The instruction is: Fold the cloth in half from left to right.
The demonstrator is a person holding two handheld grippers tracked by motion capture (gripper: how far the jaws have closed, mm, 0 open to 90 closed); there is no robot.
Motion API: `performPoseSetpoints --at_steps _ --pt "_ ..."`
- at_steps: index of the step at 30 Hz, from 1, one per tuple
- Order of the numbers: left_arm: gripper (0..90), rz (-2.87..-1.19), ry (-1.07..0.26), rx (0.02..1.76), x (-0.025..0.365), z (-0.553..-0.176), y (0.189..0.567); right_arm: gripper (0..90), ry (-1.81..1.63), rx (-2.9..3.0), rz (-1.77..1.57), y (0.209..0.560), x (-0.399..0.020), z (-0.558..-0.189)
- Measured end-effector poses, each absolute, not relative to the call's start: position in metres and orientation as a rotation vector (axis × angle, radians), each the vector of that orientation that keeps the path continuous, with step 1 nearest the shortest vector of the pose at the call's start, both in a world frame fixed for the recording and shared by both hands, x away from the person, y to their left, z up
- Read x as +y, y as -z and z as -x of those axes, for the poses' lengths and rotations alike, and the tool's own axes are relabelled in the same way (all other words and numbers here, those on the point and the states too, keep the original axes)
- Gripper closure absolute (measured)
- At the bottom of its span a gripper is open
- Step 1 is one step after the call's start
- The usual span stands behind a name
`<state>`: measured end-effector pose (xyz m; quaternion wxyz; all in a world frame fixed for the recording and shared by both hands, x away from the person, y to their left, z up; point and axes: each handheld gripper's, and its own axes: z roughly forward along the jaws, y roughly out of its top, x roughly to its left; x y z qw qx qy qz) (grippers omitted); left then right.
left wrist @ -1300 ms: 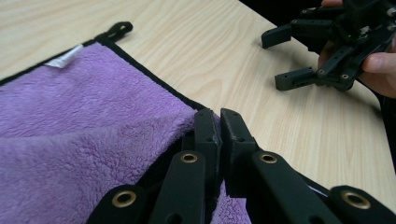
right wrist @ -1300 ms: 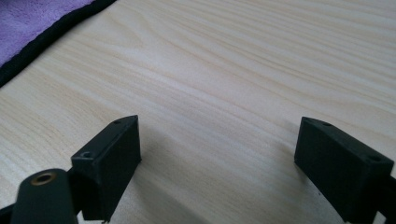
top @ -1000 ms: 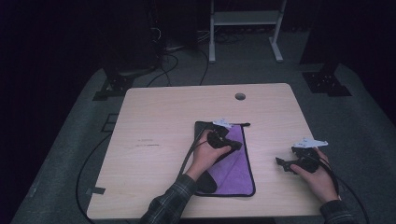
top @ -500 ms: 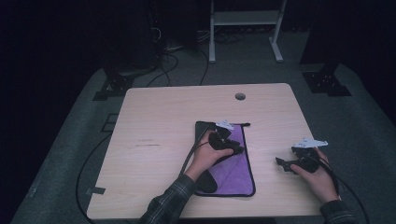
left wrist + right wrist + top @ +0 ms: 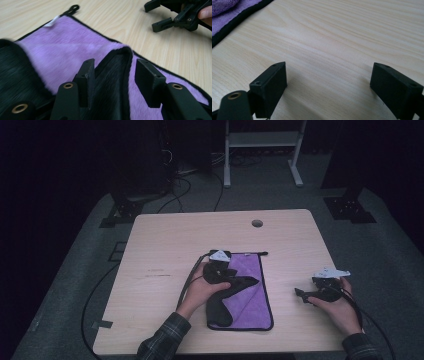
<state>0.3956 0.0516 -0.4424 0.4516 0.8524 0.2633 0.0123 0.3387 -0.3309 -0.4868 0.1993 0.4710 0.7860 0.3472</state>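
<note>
A purple cloth [image 5: 250,295] with a black underside lies flat on the wooden table [image 5: 170,245]. One black corner flap [image 5: 113,82] is folded over onto the purple face [image 5: 75,42]. My left gripper [image 5: 235,279] hovers low over the cloth's left part. Its jaws have just been opening, and the left gripper [image 5: 113,67] now stands open, with the flap's folded edge lying loose between them. My right gripper [image 5: 302,295] rests on bare wood to the right of the cloth, open and holding nothing [image 5: 328,75]. The cloth's edge [image 5: 227,12] shows at the top left of the right gripper view.
The cloth's black hanging loop [image 5: 262,253] points toward the far side. A round cable hole [image 5: 257,223] sits near the table's far edge. Cables trail off the left side. A white frame [image 5: 260,140] and dark stands are on the floor beyond.
The left gripper's jaws have opened and let go of the folded black flap, which now lies on the purple face. The left hand has drawn back to the left. The right gripper has not moved.
</note>
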Motion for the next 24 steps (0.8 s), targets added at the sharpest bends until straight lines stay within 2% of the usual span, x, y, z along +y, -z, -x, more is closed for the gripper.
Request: performPoseSetpoints --at_steps 11,24 --pt "47.2 -2.091 -0.142 0.714 0.104 -0.38 0.441 12.8 -0.963 2.176 -1.343 0.487 -0.328 -0.339" --pt "38.9 -2.122 -0.27 0.817 0.163 -0.357 0.451 16.0 -0.966 2.164 -1.348 0.487 -0.328 -0.339"
